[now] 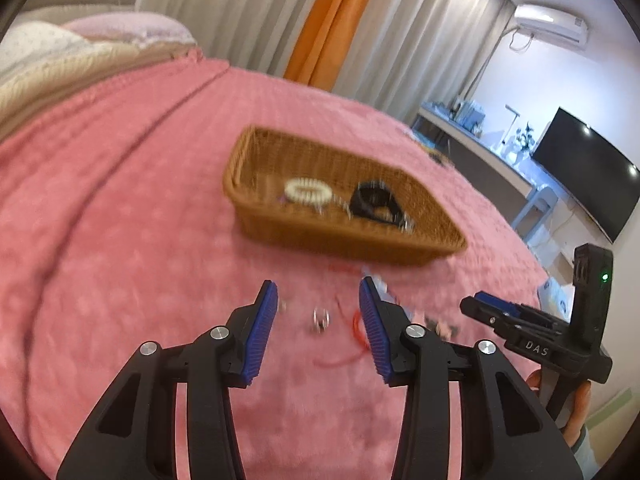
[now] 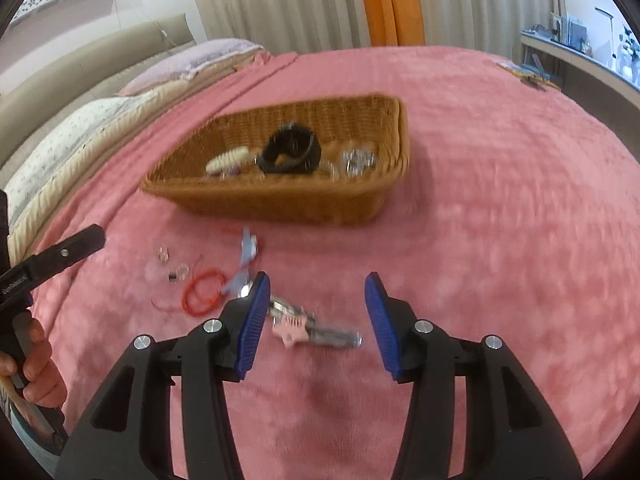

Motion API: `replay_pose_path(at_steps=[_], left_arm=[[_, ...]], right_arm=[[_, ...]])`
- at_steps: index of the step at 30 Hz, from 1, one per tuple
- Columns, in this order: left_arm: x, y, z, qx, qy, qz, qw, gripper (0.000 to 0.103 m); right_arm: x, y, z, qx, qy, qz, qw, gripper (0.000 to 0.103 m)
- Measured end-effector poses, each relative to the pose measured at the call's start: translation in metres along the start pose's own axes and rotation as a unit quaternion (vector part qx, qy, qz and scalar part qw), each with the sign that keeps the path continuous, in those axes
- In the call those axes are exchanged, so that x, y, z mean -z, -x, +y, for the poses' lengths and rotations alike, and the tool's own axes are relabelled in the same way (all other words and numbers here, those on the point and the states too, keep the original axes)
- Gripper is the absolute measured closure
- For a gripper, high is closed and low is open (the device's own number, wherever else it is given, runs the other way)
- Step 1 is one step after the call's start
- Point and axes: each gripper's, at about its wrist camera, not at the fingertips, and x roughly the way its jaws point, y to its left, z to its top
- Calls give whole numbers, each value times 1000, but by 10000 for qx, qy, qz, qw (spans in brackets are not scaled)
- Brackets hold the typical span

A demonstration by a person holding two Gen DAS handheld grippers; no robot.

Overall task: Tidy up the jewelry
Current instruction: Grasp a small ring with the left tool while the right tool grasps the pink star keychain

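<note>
A wicker basket sits on the pink bed cover and holds a white scrunchie, a black band and some silver pieces. Loose jewelry lies in front of it: a small silver ring, a red cord loop, small clear earrings, a pale blue clip and a pink and silver hair clip. My left gripper is open over the ring. My right gripper is open over the pink hair clip.
The pink blanket covers the bed, with pillows at its head. Curtains, a TV and a desk stand beyond the far edge. The right gripper shows in the left wrist view, the left gripper in the right wrist view.
</note>
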Motion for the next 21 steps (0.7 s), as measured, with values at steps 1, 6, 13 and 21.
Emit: replay_pose_path(at_steps=[1,6,13,21], left_arm=[[4,-7,-1,-51,-33,131,9999,63],[13,-32,-4,-105,-125,604,9980,67],[15,-63,-12,-397,-291,1033,9934,72],[16,-73,-13,-506,-344,1073,9923,91]], right_arm=[[2,-1,0,7,16,24,10000,57],[14,1,1,4,131,135,9998,57],[8,-16,-28,-304,-489,498,9971,57],[12,-25,-14,-779,-179,853,9931,64]])
